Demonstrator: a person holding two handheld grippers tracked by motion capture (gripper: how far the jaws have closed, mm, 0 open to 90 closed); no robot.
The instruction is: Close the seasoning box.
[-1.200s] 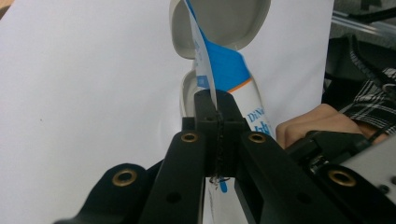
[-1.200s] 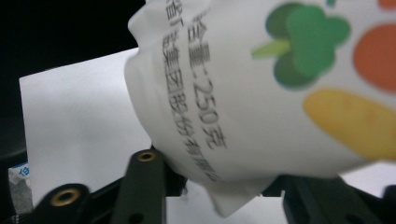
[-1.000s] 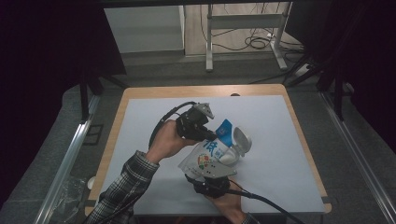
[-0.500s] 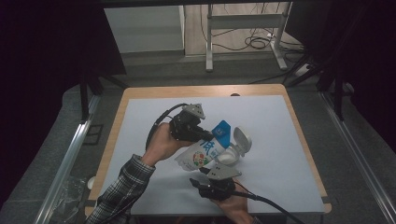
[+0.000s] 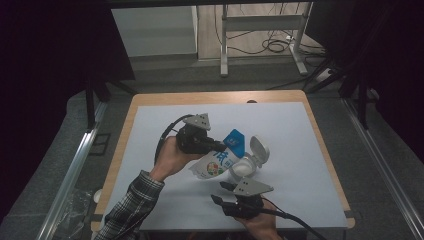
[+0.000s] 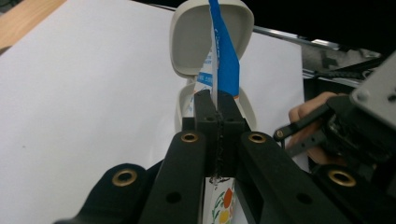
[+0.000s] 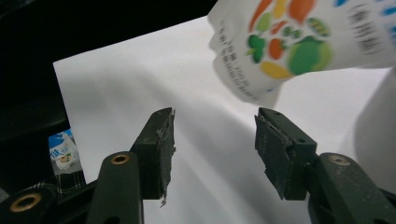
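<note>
A white pouch [image 5: 217,165] with a blue top and printed fruit hangs tilted beside a white container [image 5: 244,169], whose hinged lid [image 5: 259,150] stands open. My left gripper [image 5: 222,146] is shut on the pouch's upper edge. In the left gripper view the jaws [image 6: 218,100] pinch the blue strip of the pouch [image 6: 226,70], with the open lid [image 6: 191,42] beyond. My right gripper [image 5: 218,192] sits near the table's front edge, below the pouch. Its jaws [image 7: 215,135] have just been opening and nothing is between them. The pouch [image 7: 289,42] hangs above them.
A white sheet [image 5: 280,125] covers the wooden table [image 5: 150,100]. The container's side [image 7: 380,121] is at the right edge of the right gripper view. A second small pouch [image 7: 63,151] lies off the sheet's edge by a plaid sleeve. Dark floor and table legs lie beyond.
My right gripper has let go of the pouch's lower end and drawn back toward the near edge. The left gripper has shifted slightly left with the pouch.
</note>
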